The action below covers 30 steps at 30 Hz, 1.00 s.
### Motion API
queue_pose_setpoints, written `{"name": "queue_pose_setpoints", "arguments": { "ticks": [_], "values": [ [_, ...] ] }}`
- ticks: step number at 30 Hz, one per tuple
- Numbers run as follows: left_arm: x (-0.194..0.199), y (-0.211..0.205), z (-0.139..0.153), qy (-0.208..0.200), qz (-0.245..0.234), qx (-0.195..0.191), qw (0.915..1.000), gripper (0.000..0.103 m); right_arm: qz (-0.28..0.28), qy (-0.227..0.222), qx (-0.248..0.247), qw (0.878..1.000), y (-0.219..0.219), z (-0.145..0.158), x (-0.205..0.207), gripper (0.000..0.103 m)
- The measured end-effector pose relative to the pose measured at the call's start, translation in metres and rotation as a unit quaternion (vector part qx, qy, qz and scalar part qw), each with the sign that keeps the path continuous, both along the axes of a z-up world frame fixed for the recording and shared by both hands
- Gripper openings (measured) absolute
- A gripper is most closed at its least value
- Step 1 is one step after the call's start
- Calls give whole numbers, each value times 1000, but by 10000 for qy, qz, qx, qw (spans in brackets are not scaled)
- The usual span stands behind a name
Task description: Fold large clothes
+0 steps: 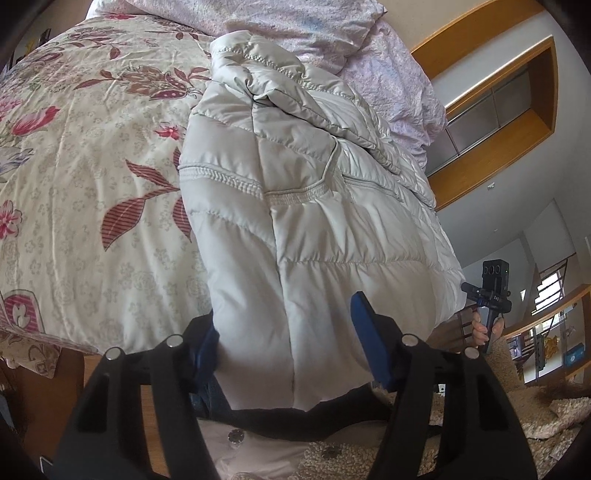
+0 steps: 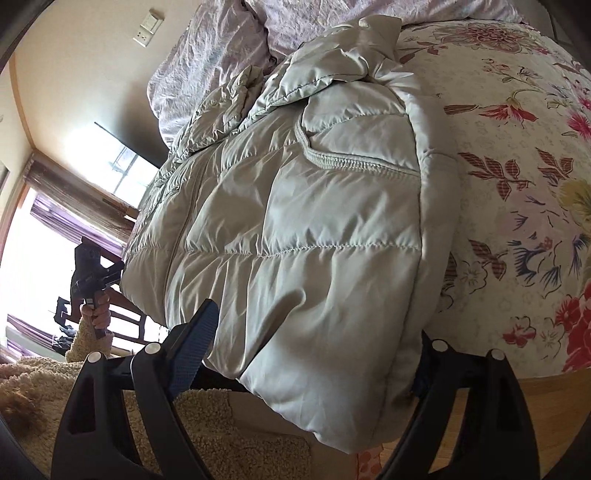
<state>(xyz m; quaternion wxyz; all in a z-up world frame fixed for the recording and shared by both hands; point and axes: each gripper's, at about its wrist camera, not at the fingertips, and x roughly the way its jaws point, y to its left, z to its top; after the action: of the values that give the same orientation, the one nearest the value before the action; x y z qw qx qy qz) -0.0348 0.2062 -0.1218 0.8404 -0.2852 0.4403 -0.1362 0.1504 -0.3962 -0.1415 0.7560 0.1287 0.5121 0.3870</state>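
Observation:
A pale grey quilted puffer jacket (image 1: pixel 314 206) lies lengthwise on the bed, its near end hanging over the bed's edge towards me. My left gripper (image 1: pixel 284 314) straddles the left part of that near end. Its blue pads (image 1: pixel 369 339) press on a thick fold of the padding between them. My right gripper (image 2: pixel 317 321) spans the jacket (image 2: pixel 295 221) at its right near corner, jaws wide. One blue pad (image 2: pixel 195 347) rests at the fabric's edge; the other finger is mostly hidden behind the corner. Each view shows the other gripper, held in a hand, beside the jacket.
The bed carries a cream quilt with red flowers (image 1: pixel 92 166), also on the right in the right wrist view (image 2: pixel 517 184). Crumpled lilac bedding (image 1: pixel 332 33) lies beyond the jacket. Below are a wooden floor (image 2: pixel 554 398) and fluffy beige fleece (image 2: pixel 37 387). A wooden wall niche (image 1: pixel 517 110) stands at the right.

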Motion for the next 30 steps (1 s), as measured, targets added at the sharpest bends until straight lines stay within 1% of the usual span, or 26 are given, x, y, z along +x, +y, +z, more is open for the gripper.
{"name": "queue_pose_setpoints", "arguments": {
  "ticks": [1, 3, 4, 5, 6, 8, 10, 11, 12, 13, 15, 18, 22, 24, 27, 30],
  "values": [
    [0, -1, 0, -8, 6, 57, 10000, 62, -35, -34, -29, 10000, -1, 0, -1, 83],
    [-3, 0, 0, -3, 67, 99, 9999, 55, -167, -29, -15, 9999, -7, -3, -2, 68],
    [-5, 3, -1, -3, 99, 55, 9999, 52, -224, 7, 50, 9997, -11, -5, -1, 65],
    [-6, 7, -3, 8, 140, -9, 9999, 50, -270, 35, 106, 9996, -12, -6, 0, 59],
    [-7, 10, -4, 21, 178, -94, 9998, 47, -307, 58, 166, 9994, -14, -8, 0, 57],
    [-10, 12, -5, 23, 204, -145, 9997, 45, -333, 60, 244, 9991, -17, -9, 0, 55],
    [-10, 7, -3, 5, 177, 61, 9998, 42, -336, 10, 216, 9992, -15, -10, -2, 51],
    [-10, 3, -2, 6, 159, 220, 9996, 40, -295, 10, 217, 9993, -13, -11, -3, 42],
    [-9, -1, 0, 1, 133, 331, 9994, 33, -278, -10, 251, 9993, -11, -11, -4, 34],
    [-8, -4, 2, -32, 110, 382, 9992, 26, -280, -73, 298, 9991, -13, -11, -4, 32],
    [-7, -2, 10, -164, 159, 317, 9992, 19, -335, -279, 414, 9982, -12, -4, -5, 23],
    [-8, 6, 25, -454, 299, 128, 9984, 15, -451, -634, 611, 9951, -10, 13, -6, 19],
    [-4, 10, 48, -813, 485, 172, 9954, 15, -682, -1255, 730, 9871, -3, 43, -6, 19],
    [-1, 15, 57, -957, 632, 75, 9934, 15, -851, -1450, 805, 9825, -1, 54, -3, 19],
    [7, 23, 68, -1114, 896, -136, 9896, 15, -1258, -1600, 1111, 9727, -2, 68, 8, 18],
    [19, 31, 81, -1279, 1168, -225, 9846, 15, -1544, -1785, 1296, 9631, 3, 85, 18, 18]
  ]
}}
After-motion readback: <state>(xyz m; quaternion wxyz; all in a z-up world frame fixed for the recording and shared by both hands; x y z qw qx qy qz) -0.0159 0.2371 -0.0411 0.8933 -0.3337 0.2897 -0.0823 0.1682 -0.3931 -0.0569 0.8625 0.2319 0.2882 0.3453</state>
